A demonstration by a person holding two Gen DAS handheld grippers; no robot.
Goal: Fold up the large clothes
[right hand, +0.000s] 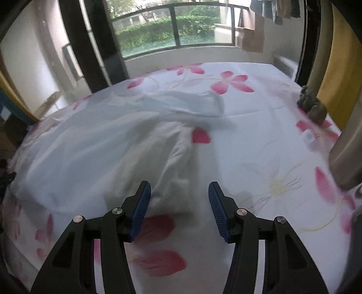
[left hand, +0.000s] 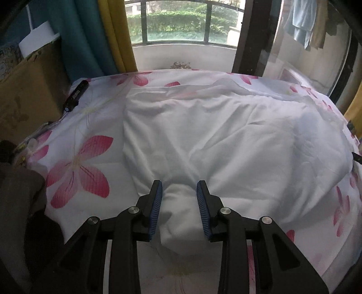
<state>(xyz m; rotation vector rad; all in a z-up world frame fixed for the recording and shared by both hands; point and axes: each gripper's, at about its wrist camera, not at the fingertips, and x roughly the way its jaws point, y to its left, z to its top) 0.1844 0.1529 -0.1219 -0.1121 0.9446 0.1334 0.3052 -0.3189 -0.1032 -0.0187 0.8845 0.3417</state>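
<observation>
Floral bedsheet with pink flowers covers the bed. Black cylindrical object far left on it, teal curtain and yellow curtain behind. Window far, hanging laundry far right.

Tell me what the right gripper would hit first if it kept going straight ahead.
Probably the near edge of the white garment, bunched just ahead of the right gripper; its open jaws hold nothing. Blur makes depth uncertain, so it might meet the floral sheet instead.

Soft daylight from the window, dim room, fisheye edge bending, right wrist view motion-blurred
</observation>
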